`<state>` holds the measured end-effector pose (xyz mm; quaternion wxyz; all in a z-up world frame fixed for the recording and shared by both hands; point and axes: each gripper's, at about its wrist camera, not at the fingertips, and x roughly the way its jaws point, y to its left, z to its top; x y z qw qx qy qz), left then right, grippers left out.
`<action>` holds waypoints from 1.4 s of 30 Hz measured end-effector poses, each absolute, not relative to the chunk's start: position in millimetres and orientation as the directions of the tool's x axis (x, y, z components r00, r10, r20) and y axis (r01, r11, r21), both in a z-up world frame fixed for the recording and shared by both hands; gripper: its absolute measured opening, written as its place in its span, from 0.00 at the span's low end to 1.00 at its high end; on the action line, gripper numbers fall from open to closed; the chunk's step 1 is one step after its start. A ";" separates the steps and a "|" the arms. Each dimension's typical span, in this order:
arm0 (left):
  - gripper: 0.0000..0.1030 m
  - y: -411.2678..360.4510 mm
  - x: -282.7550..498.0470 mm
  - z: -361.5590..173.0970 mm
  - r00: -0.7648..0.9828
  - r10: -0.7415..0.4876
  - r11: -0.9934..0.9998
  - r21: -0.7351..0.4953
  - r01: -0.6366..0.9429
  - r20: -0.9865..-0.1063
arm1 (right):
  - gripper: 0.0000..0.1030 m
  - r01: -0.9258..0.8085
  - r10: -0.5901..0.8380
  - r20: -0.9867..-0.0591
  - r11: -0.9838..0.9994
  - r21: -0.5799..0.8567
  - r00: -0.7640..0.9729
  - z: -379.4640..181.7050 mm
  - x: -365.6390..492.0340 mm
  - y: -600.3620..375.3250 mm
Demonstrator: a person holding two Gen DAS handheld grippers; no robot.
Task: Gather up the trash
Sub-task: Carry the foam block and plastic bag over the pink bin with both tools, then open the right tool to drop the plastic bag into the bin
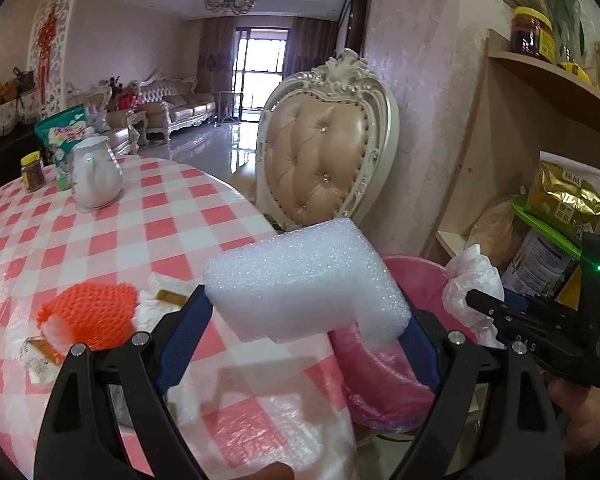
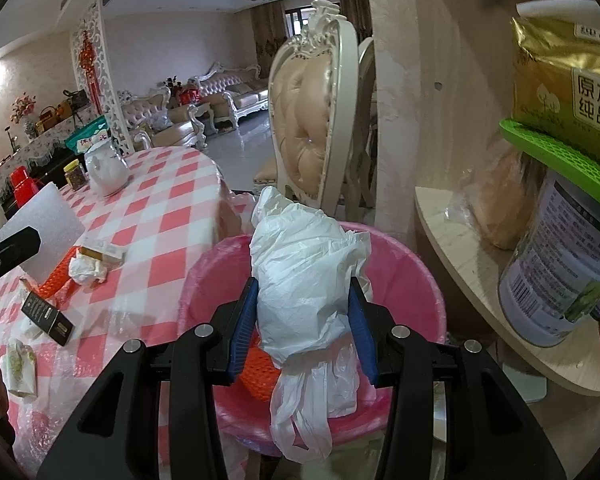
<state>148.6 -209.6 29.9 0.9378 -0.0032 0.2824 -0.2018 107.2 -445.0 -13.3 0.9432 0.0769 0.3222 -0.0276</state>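
My left gripper [image 1: 306, 312] is shut on a white foam block [image 1: 300, 280], held above the table edge beside the pink bin [image 1: 400, 364]; the block also shows in the right wrist view [image 2: 40, 228]. My right gripper [image 2: 304, 328] is shut on a crumpled white plastic bag [image 2: 304, 280], held over the pink bin [image 2: 404, 272]. An orange foam net [image 2: 256, 376] lies inside the bin. More trash lies on the checked table [image 1: 120, 232]: an orange net [image 1: 88, 312], crumpled tissue [image 2: 86, 270], a black box [image 2: 48, 318] and wrappers [image 2: 18, 368].
A white jug [image 1: 96, 176], a jar [image 1: 33, 170] and a green bag [image 1: 62, 132] stand at the table's far side. An ornate chair [image 1: 328, 160] stands behind the bin. Wooden shelves [image 2: 460, 232] at right hold a can [image 2: 560, 264] and a gold bag [image 2: 568, 72].
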 end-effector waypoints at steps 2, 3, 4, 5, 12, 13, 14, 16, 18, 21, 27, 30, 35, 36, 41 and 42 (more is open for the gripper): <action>0.82 -216.1 149.7 29.2 0.756 -0.386 0.914 -0.113 0.389 -0.529 | 0.42 0.108 -0.005 -0.616 0.986 0.129 0.788 -16.2 109.6 -449.0; 0.82 -220.2 150.9 28.4 0.753 -0.390 0.912 -0.109 0.395 -0.530 | 0.42 0.110 -0.007 -0.617 0.986 0.129 0.787 -17.1 111.1 -449.4; 0.82 -222.6 151.4 28.0 0.751 -0.393 0.910 -0.108 0.400 -0.531 | 0.42 0.113 -0.009 -0.619 0.985 0.128 0.785 -18.5 112.7 -449.6; 0.82 -225.4 152.4 27.5 0.748 -0.397 0.908 -0.107 0.405 -0.532 | 0.43 0.117 -0.012 -0.622 0.985 0.128 0.783 -20.2 113.9 -451.6; 0.82 -239.3 157.1 24.5 0.738 -0.406 0.901 -0.103 0.421 -0.539 | 0.44 0.131 -0.021 -0.634 0.983 0.128 0.773 -27.3 120.6 -460.3; 0.82 -240.6 157.7 24.4 0.738 -0.406 0.901 -0.103 0.421 -0.540 | 0.44 0.131 -0.019 -0.635 0.983 0.129 0.772 -28.1 121.6 -460.6; 0.82 -241.9 158.6 24.4 0.737 -0.407 0.901 -0.103 0.422 -0.540 | 0.45 0.130 -0.017 -0.637 0.983 0.131 0.771 -29.0 122.8 -460.9; 0.82 -244.8 159.2 24.4 0.736 -0.408 0.900 -0.101 0.424 -0.541 | 0.48 0.134 -0.020 -0.638 0.982 0.131 0.770 -30.4 123.3 -462.0; 0.82 -247.6 160.4 23.8 0.733 -0.409 0.898 -0.100 0.427 -0.543 | 0.56 0.140 -0.026 -0.639 0.982 0.129 0.769 -31.4 124.1 -463.8; 0.82 -251.7 161.3 22.2 0.729 -0.411 0.896 -0.098 0.432 -0.547 | 0.58 0.157 -0.043 -0.636 0.980 0.124 0.771 -31.5 122.7 -467.6; 0.82 -258.4 163.0 18.8 0.721 -0.414 0.893 -0.093 0.441 -0.556 | 0.58 0.180 -0.060 -0.634 0.975 0.127 0.771 -31.3 116.3 -475.5; 0.82 -262.0 163.2 18.2 0.719 -0.416 0.890 -0.088 0.447 -0.557 | 0.58 0.186 -0.064 -0.630 0.974 0.129 0.774 -29.3 112.6 -478.3; 0.82 -270.1 163.1 18.0 0.713 -0.427 0.881 -0.078 0.467 -0.557 | 0.65 0.198 -0.082 -0.610 0.972 0.125 0.788 -22.0 104.0 -482.2; 0.82 -272.0 163.4 17.4 0.711 -0.429 0.879 -0.075 0.472 -0.557 | 0.67 0.201 -0.084 -0.606 0.971 0.127 0.791 -20.6 101.8 -483.0; 0.82 -282.3 163.8 15.8 0.701 -0.443 0.865 -0.061 0.498 -0.558 | 0.72 0.211 -0.090 -0.590 0.968 0.138 0.802 -14.6 90.9 -488.1; 0.82 -285.0 163.9 15.5 0.699 -0.446 0.861 -0.057 0.505 -0.559 | 0.73 0.212 -0.092 -0.585 0.967 0.139 0.805 -12.5 88.4 -489.0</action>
